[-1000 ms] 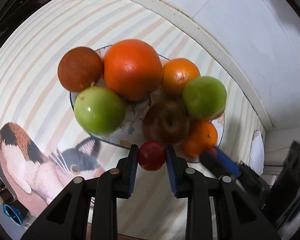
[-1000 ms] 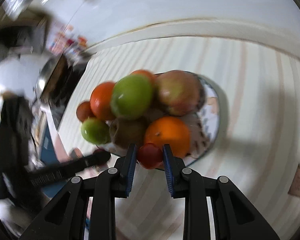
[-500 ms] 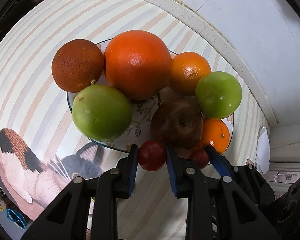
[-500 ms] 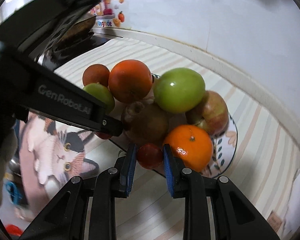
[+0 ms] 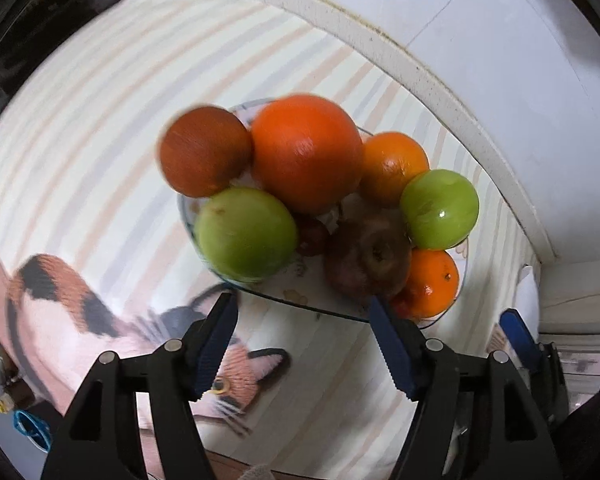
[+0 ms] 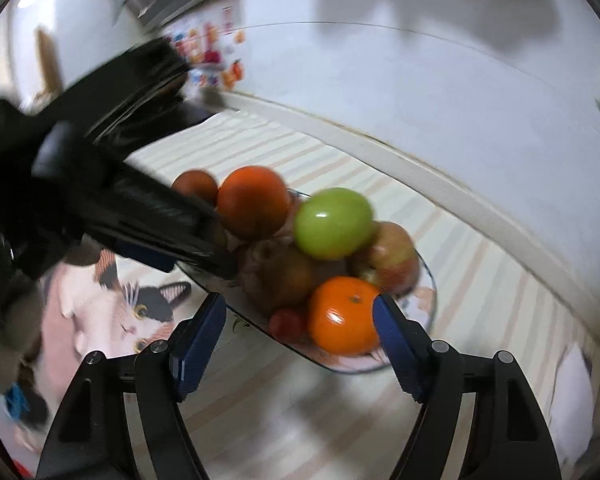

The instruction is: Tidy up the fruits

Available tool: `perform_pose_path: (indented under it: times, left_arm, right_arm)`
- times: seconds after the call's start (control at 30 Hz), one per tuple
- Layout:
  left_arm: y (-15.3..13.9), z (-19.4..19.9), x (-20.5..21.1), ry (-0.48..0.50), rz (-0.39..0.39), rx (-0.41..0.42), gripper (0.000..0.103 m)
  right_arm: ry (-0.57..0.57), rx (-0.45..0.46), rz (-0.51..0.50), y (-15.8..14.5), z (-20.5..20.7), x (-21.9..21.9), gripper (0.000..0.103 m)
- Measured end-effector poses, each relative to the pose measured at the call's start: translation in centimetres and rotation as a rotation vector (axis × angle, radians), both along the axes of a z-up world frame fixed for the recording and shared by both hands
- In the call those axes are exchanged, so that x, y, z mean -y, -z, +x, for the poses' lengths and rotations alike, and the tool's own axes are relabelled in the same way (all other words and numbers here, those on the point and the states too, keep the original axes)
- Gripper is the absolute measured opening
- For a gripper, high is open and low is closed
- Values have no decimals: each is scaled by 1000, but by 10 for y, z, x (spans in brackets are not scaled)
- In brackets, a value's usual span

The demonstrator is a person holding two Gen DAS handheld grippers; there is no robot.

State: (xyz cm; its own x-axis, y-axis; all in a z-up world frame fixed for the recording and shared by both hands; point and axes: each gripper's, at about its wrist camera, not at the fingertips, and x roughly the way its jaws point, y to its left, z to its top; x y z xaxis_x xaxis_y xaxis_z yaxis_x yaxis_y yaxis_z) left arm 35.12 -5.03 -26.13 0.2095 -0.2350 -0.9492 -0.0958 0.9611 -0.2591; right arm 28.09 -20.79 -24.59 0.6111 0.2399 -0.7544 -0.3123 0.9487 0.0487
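A glass plate (image 5: 300, 300) holds piled fruit: a large orange (image 5: 306, 152), a dark red-brown fruit (image 5: 204, 152), two green apples (image 5: 246, 236) (image 5: 440, 210), a brown apple (image 5: 370, 256), two mandarins and a small red fruit (image 5: 312, 236). My left gripper (image 5: 302, 338) is open and empty just before the plate's rim. In the right wrist view my right gripper (image 6: 298, 338) is open and empty before the plate (image 6: 428, 312); a small red fruit (image 6: 287, 322) lies beside a mandarin (image 6: 346, 314). The left gripper's body (image 6: 132, 216) reaches in from the left.
The plate stands on a striped cloth (image 5: 100, 120) with a cat picture (image 5: 100, 320) near the front. A white wall and its ledge (image 5: 440, 80) run close behind the plate. The right gripper's blue finger (image 5: 518, 340) shows at right.
Both grippers have opened and let go of their small red fruits, which now lie on the plate. Both have drawn back a little from the plate.
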Motion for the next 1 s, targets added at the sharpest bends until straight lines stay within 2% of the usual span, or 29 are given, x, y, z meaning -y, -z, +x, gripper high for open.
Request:
perform_pose_path:
  times: [0.07, 0.2, 0.27, 0.47, 0.67, 1.0]
  left_arm:
    - [-9, -9, -1, -4, 55, 27, 75]
    - [-24, -36, 2, 2, 140, 55, 76]
    - [-32, -48, 4, 1, 177, 70, 76]
    - [-67, -83, 14, 6, 215, 139, 76]
    - [-115, -114, 24, 26, 240, 242, 76]
    - [-189, -183, 22, 75, 248, 381, 76]
  right_arm:
    - [59, -80, 25, -3, 3, 13, 79]
    - [182, -237, 108, -7, 6, 41, 81]
    - [219, -265, 101, -12, 5, 46, 94]
    - [242, -263, 92, -43, -6, 52, 94]
    - [247, -211, 81, -94, -32, 49, 96]
    - [302, -94, 75, -180, -119, 49, 99]
